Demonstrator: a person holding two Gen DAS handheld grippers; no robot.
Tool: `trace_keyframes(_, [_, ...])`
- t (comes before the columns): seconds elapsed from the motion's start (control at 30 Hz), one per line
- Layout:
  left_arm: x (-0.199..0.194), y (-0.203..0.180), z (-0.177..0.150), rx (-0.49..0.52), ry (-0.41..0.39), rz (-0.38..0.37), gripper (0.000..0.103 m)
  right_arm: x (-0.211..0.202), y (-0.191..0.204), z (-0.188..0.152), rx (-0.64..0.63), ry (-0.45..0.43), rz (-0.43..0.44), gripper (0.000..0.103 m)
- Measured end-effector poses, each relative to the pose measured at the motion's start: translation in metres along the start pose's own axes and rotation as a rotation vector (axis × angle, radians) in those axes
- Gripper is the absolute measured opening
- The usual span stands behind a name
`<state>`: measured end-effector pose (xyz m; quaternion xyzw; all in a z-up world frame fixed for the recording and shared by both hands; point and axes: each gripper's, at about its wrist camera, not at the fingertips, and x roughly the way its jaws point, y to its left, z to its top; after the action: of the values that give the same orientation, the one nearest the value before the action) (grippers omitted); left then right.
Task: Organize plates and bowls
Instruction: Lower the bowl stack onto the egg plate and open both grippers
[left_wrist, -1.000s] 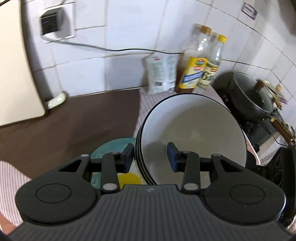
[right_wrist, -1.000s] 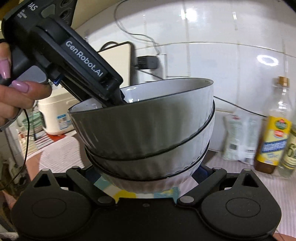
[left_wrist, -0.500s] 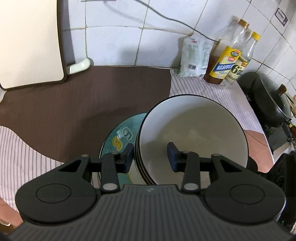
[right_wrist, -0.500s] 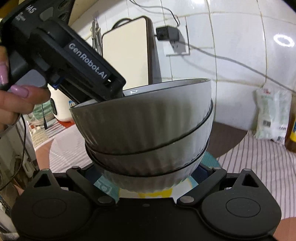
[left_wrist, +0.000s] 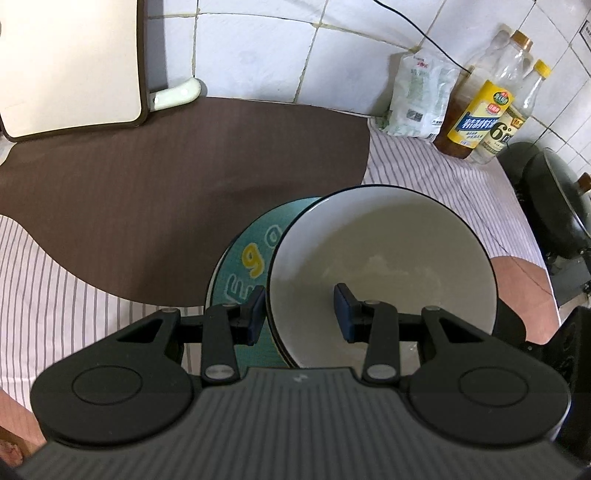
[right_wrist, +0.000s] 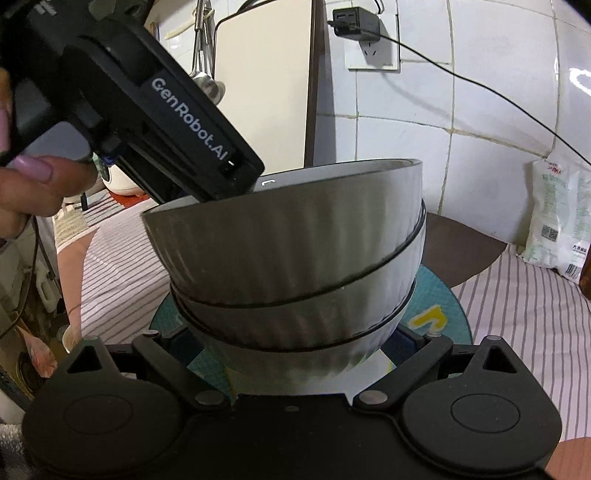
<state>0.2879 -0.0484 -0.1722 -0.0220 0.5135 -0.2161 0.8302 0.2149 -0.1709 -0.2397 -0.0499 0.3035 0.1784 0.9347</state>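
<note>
Three nested white ribbed bowls with black rims sit tilted on a teal plate with yellow letters. My left gripper is closed over the near rim of the stack, one pad inside the top bowl, one outside. In the right wrist view the bowl stack fills the middle above the teal plate. My right gripper has its fingers on either side of the lowest bowl's base; the tips are hidden. The left gripper's body reaches into the top bowl from the upper left.
A brown mat and striped cloth cover the counter. A white board leans on the tiled wall. A bag, bottles and a dark pan stand at the right.
Both grippers, bowls and plate have moved together toward the left along the counter and lower. The bottles and pan have slid off to the right of view. The grips are unchanged.
</note>
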Motion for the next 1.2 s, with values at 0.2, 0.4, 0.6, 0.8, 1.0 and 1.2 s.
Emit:
trace_keyframes(0.2, [0.001,0.003,-0.002,-0.006,0.006,0.009,0.037,0.004,0.002,0.001,-0.017,0.015,-0.008,0.099])
trace_keyframes(0.4, [0.001,-0.004,-0.005,0.015,-0.002,0.042,0.037,0.009,0.006,-0.001,-0.027,0.02,-0.011,0.099])
trace_keyframes(0.6, [-0.001,-0.01,-0.006,0.018,-0.002,0.07,0.037,0.01,0.011,0.008,-0.034,0.098,-0.022,0.099])
trace_keyframes(0.8, [-0.013,-0.008,-0.014,-0.087,-0.005,0.063,0.041,-0.018,0.019,0.01,-0.027,0.11,-0.08,0.099])
trace_keyframes(1.0, [-0.045,-0.013,-0.03,-0.119,-0.057,0.059,0.045,-0.06,0.014,0.019,0.103,0.088,-0.121,0.099])
trace_keyframes(1.2, [-0.087,-0.03,-0.044,-0.125,-0.134,0.04,0.048,-0.105,0.014,0.033,0.148,0.043,-0.174,0.099])
